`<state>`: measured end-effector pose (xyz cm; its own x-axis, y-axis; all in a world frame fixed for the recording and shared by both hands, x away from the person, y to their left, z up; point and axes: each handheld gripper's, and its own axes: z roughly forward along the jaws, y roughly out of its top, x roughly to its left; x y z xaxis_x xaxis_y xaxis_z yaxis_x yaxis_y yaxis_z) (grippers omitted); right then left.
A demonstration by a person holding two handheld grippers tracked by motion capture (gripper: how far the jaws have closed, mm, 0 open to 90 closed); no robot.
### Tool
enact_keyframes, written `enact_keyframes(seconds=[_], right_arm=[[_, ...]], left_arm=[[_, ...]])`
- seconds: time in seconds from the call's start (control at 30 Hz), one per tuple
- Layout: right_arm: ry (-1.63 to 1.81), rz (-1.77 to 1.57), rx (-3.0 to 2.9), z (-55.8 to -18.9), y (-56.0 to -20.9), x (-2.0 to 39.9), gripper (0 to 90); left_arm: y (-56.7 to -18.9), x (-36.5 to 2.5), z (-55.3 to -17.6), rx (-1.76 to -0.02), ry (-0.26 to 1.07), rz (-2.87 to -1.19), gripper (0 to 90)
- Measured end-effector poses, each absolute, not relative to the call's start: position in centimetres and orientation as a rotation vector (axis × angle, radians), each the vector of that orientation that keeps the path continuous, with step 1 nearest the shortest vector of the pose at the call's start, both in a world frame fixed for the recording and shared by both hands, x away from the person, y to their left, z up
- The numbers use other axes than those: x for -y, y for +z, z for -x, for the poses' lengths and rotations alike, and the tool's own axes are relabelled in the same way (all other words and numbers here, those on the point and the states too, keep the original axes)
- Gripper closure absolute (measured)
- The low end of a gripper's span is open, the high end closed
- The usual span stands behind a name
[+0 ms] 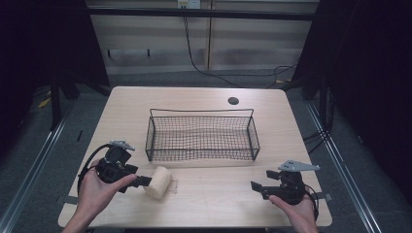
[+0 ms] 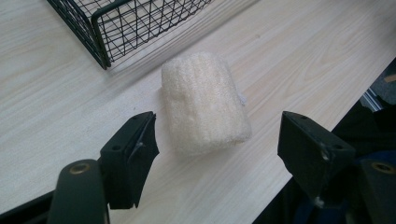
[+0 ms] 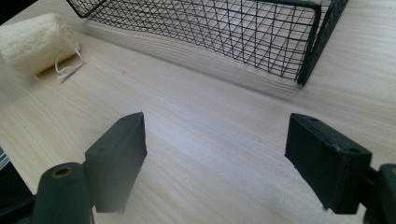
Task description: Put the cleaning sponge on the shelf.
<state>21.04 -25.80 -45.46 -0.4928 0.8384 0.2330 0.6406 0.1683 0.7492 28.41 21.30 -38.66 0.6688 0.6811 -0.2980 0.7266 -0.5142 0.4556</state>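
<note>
Two grippers are working this wooden surface (image 1: 209,194), and we are watching the left gripper (image 1: 145,181) first. In the left gripper view its fingers (image 2: 135,154) are standing spread, and the pale loofah roll (image 2: 203,102) is lying on the surface between and just beyond them, with clear gaps at both sides, so nothing is being pinched. From the high view we are seeing that roll lying at the near left of the surface, right at the tips of the left gripper, near the left front corner of the black wire basket (image 1: 201,133). The basket is sitting in the middle of the surface, farther back. A thin string is trailing from the roll's end on the side toward the right gripper (image 1: 256,188). That one is hovering at the near right, well apart from the roll, its fingers (image 3: 119,154) spread over bare wood and pinching nothing.
</note>
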Motion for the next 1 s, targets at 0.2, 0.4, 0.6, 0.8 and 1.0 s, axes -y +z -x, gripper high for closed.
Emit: enact_keyframes(seconds=[0.2, 0.4, 0.6, 0.8, 1.0], right_arm=[[1.192, -1.416, -2.25, -21.0, -45.5, 25.5, 22.9], [1.175, -1.417, -2.261, -21.1, -45.6, 25.4, 19.5], [1.176, -1.426, -2.258, -21.1, -45.6, 25.5, 19.0], [1.172, -1.434, -2.272, -21.2, -45.6, 25.5, 19.6], [1.172, -1.437, -2.276, -21.2, -45.6, 25.5, 18.6]], left_arm=[[-38.6, -20.7, -29.5, -1.124, -0.126, -2.385, 30.3], [-38.7, -19.3, -30.0, -1.113, -0.196, -2.436, 27.7], [-39.0, -18.0, -30.8, -1.101, -0.209, -2.488, 24.0], [-39.7, -17.4, -31.3, -1.126, -0.188, -2.485, 29.2], [-40.7, -16.8, -31.8, -1.128, -0.216, -2.523, 25.2]])
